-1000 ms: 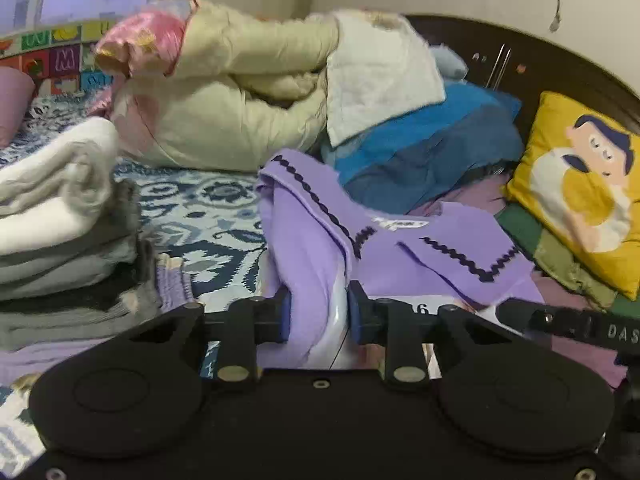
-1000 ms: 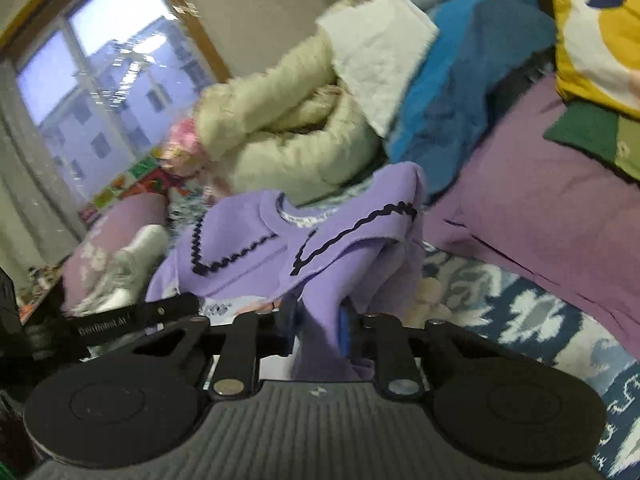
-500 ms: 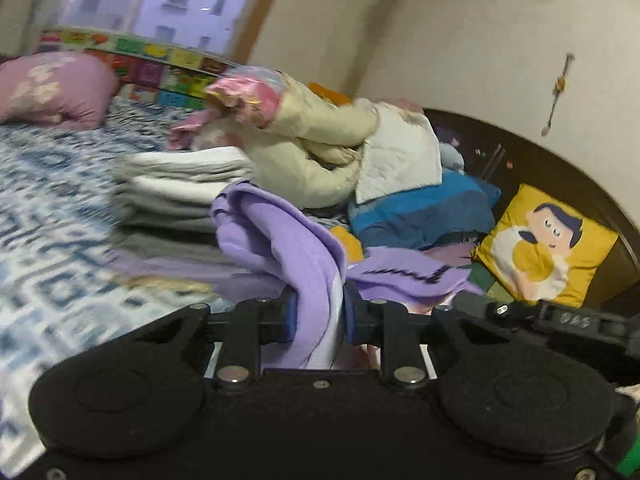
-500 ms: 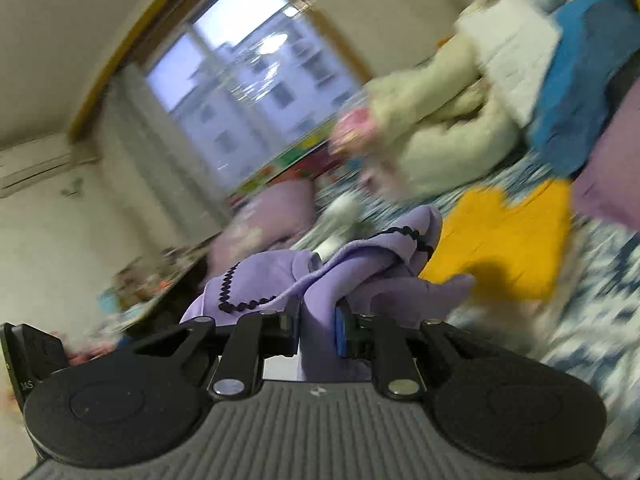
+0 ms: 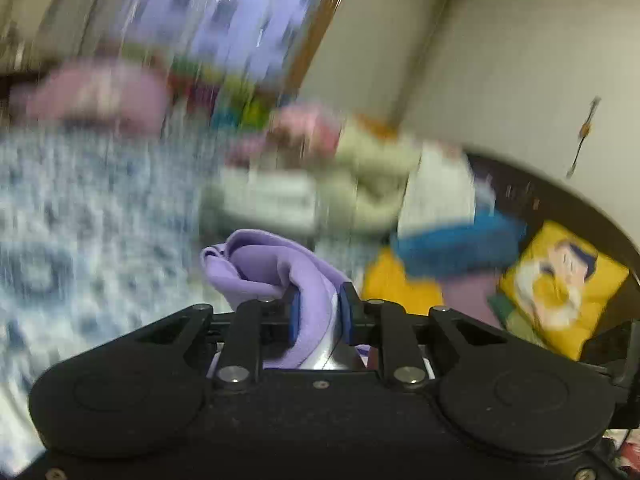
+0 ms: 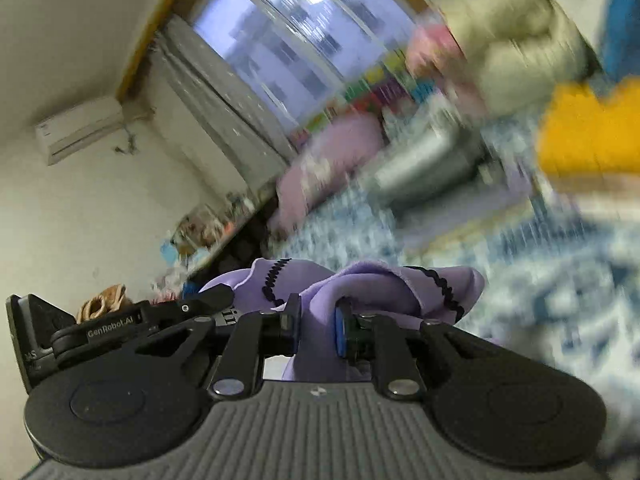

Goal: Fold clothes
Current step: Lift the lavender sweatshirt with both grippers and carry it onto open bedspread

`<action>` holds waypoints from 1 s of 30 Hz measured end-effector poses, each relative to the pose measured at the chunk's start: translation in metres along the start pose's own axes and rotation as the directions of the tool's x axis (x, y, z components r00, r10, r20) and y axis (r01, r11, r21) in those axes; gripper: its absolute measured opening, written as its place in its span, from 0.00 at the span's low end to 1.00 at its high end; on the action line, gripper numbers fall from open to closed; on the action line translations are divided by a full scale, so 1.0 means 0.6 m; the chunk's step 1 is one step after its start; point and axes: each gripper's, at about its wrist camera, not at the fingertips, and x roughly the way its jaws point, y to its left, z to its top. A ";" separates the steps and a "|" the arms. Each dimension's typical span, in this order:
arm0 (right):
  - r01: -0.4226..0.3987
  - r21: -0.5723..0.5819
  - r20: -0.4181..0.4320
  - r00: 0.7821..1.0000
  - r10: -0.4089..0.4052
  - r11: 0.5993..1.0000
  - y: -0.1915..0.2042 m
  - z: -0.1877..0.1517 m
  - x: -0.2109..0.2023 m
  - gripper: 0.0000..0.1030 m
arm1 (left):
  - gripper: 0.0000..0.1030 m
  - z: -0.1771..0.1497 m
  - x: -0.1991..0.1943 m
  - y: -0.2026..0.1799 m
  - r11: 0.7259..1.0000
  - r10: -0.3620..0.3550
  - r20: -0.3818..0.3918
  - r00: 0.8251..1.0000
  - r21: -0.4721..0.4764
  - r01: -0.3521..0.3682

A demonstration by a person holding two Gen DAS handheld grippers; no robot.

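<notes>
A lilac garment [image 5: 276,268] with black wavy trim is lifted off the bed, bunched over both tools. My left gripper [image 5: 319,316] is shut on a fold of its plain lilac cloth. In the right wrist view the same lilac garment [image 6: 384,284] shows its black trim, and my right gripper [image 6: 316,326] is shut on another fold of it. The left tool [image 6: 120,320] shows at the lower left of the right wrist view. Most of the garment hangs hidden below the tools.
A blurred blue-and-white patterned bedspread [image 5: 80,240] lies below. A stack of folded clothes [image 5: 272,200] sits mid-bed, with a cream jacket [image 5: 372,160], blue cloth [image 5: 452,248] and a yellow item [image 5: 396,284] behind. A yellow cartoon pillow [image 5: 560,284] leans on the dark headboard. A window [image 6: 304,44] and pink pillow [image 6: 332,160] are far off.
Both grippers have swung upward and leftward with the lilac garment held, lifting it off the bed. The views now tilt toward the window and wall, strongly blurred.
</notes>
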 end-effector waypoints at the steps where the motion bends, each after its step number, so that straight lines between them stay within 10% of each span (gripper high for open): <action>1: -0.009 -0.028 0.039 0.999 0.010 1.000 0.016 0.013 0.003 0.18 | 0.17 0.012 -0.008 0.004 1.000 -0.009 0.028 1.000 -0.005 0.009; 7: 0.038 -0.151 0.069 0.997 -0.027 0.988 0.047 0.006 0.039 0.18 | 0.20 -0.087 -0.025 0.085 0.997 0.053 -0.067 0.996 -0.059 -0.057; 13: 0.184 -0.072 -0.222 0.955 -0.195 0.980 -0.036 -0.154 0.082 0.20 | 0.42 -0.240 -0.031 0.178 0.976 0.117 -0.264 0.958 -0.147 -0.160; 16: 0.216 -0.002 -0.238 0.948 -0.210 0.976 -0.053 -0.205 0.051 0.22 | 0.54 -0.244 -0.031 0.190 0.971 0.124 -0.264 0.956 -0.168 -0.172; 22: 0.289 0.044 -0.185 0.943 -0.276 0.956 -0.067 -0.201 0.045 0.61 | 0.62 -0.237 -0.028 0.208 0.958 0.139 -0.250 0.958 -0.211 -0.194; 30: 0.310 -0.064 -0.234 0.919 -0.316 0.949 -0.091 -0.162 0.147 0.66 | 0.62 -0.240 0.063 0.262 0.947 0.172 -0.326 0.930 -0.205 -0.247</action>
